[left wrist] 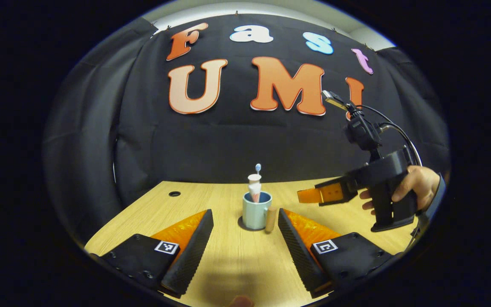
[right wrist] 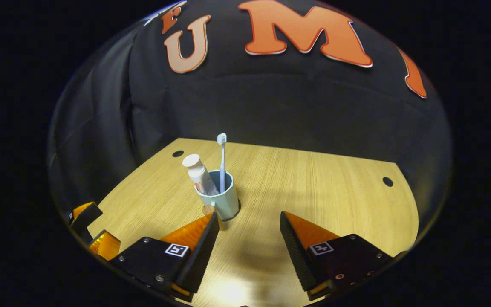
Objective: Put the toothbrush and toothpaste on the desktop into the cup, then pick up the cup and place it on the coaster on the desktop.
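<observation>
A pale blue cup [left wrist: 255,212] with a wooden handle [left wrist: 270,219] stands upright on a dark coaster [left wrist: 244,224] near the middle of the wooden desk. A white toothpaste tube [left wrist: 254,186] and a toothbrush [left wrist: 258,167] stick up out of it. My left gripper [left wrist: 244,213] is open, nothing held, with the cup farther off between its fingers. In the right gripper view the cup [right wrist: 225,199] holds the toothpaste [right wrist: 198,172] and toothbrush [right wrist: 222,158]. My right gripper [right wrist: 249,215] is open and empty, and the cup stands just beyond its left fingertip.
A hand [left wrist: 418,182] holds the right gripper [left wrist: 313,194] above the desk's right side. The left gripper's fingers [right wrist: 96,232] show at the lower left in the right gripper view. The desk [right wrist: 322,183] has cable holes [right wrist: 177,153] [right wrist: 387,181] near its back edge.
</observation>
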